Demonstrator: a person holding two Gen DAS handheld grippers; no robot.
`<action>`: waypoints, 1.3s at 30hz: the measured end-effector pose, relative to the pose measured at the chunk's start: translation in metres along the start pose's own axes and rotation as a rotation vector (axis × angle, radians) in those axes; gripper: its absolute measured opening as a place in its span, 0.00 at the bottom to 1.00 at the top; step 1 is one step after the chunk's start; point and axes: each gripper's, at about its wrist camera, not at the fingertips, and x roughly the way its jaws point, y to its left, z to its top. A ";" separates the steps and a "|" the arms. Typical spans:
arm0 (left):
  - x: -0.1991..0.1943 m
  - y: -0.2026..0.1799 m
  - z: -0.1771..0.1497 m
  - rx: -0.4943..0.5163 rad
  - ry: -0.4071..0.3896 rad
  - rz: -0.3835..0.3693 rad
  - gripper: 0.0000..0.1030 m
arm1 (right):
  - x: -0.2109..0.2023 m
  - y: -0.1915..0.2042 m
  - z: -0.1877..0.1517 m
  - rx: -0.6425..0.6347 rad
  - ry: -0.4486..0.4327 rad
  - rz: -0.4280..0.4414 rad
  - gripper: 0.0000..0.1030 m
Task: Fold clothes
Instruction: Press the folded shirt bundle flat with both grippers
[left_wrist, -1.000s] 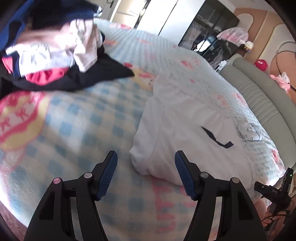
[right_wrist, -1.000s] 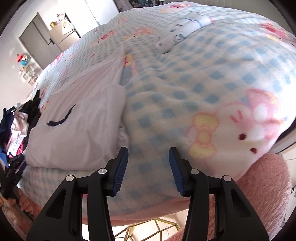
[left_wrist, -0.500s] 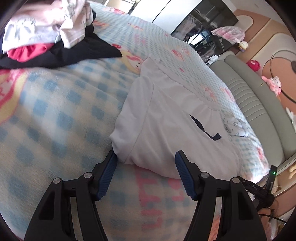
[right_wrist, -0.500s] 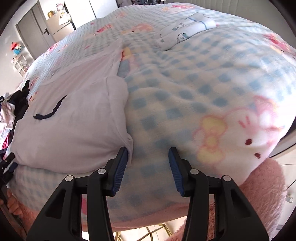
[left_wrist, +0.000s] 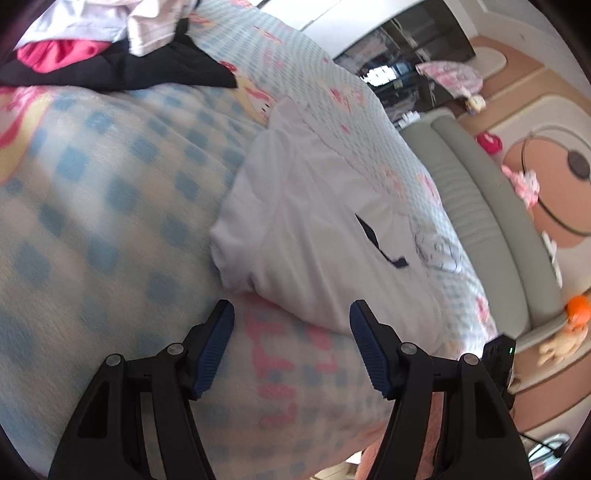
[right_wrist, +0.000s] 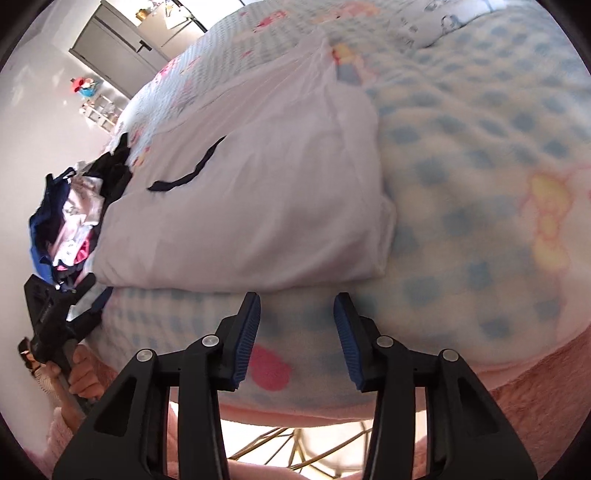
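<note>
A white garment (left_wrist: 314, 236) with a thin dark strap (left_wrist: 376, 243) lies partly folded on the blue-checked blanket (left_wrist: 110, 206). My left gripper (left_wrist: 291, 314) is open just short of the garment's near folded edge, nothing between its blue pads. In the right wrist view the same white garment (right_wrist: 258, 184) fills the middle. My right gripper (right_wrist: 297, 302) is open right below its near hem, by the right corner. The left gripper (right_wrist: 62, 306) also shows there at the garment's left corner, held by a hand (right_wrist: 83, 373).
A heap of unfolded clothes (left_wrist: 110, 40), pink, white, black and blue, sits at the far left of the bed. A grey padded headboard (left_wrist: 480, 206) runs along the right. A small printed pillow (right_wrist: 454, 22) lies at the far end. The bed edge (right_wrist: 535, 380) is close below.
Both grippers have moved in toward the garment's near edge: the left has come to its left corner, the right has shifted left under the hem. Both stayed open.
</note>
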 end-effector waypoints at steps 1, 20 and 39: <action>0.002 -0.003 -0.002 0.013 0.008 0.002 0.66 | 0.003 -0.001 -0.001 0.005 -0.005 0.002 0.43; 0.007 -0.002 -0.008 0.005 0.117 -0.106 0.67 | 0.012 -0.010 0.004 0.096 -0.083 -0.003 0.49; 0.006 -0.015 0.002 0.110 0.014 0.067 0.29 | 0.013 0.003 0.002 0.029 -0.092 -0.019 0.50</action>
